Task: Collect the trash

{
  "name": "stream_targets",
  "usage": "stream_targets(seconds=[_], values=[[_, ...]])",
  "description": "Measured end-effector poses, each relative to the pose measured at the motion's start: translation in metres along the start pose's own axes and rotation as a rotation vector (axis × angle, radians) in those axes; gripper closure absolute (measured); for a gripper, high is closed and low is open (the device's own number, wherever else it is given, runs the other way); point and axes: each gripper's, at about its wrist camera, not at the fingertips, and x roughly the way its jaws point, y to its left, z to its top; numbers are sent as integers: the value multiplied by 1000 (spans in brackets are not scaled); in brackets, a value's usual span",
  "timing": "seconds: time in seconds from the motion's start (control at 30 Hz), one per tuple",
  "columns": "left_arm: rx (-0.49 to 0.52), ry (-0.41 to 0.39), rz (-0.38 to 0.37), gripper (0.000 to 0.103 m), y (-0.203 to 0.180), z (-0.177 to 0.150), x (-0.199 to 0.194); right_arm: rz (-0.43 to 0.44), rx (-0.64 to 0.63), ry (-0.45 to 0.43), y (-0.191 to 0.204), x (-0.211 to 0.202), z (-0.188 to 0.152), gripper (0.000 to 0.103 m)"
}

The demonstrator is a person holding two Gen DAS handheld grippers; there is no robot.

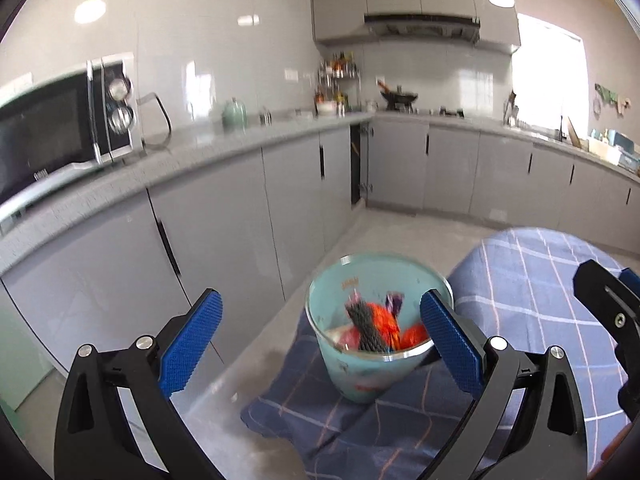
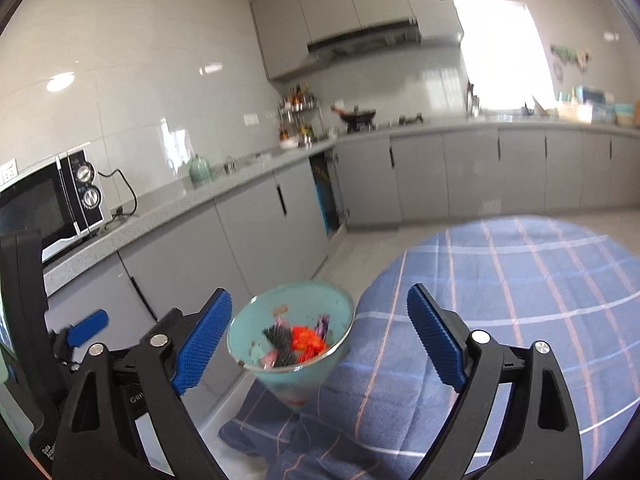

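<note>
A small teal bin (image 1: 360, 364) with a clear rim stands at the left edge of a round table under a blue plaid cloth (image 1: 532, 280). Orange, black mesh and purple trash (image 1: 380, 324) lies inside it. My left gripper (image 1: 320, 344) is open and empty just above and before the bin. In the right wrist view the bin (image 2: 288, 344) and its trash (image 2: 300, 342) sit between the fingers of my open, empty right gripper (image 2: 320, 340). The left gripper's blue pad (image 2: 86, 332) shows at the far left there.
Grey cabinets with a speckled counter (image 1: 160, 164) run along the left and back walls. A microwave (image 1: 60, 128), a green kettle (image 1: 234, 114), a spice rack (image 1: 338, 84) and a wok (image 1: 398, 98) stand on it. One cabinet door (image 1: 356, 164) is open. The floor (image 1: 400, 236) is pale tile.
</note>
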Motion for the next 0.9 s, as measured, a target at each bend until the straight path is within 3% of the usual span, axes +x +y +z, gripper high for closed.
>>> stream_targets(seconds=[0.13,0.3,0.9], values=[[-18,-89,24,6,8,11,-18,-11,-20,-95,4,-22,10,12],[-39,-107,26,6,15,19,-21,-19,-44,-152,8,-32,13,8],[-30,-83,-11,6,7,12,-14,-22,-4,-141,-3,-29,12,7]])
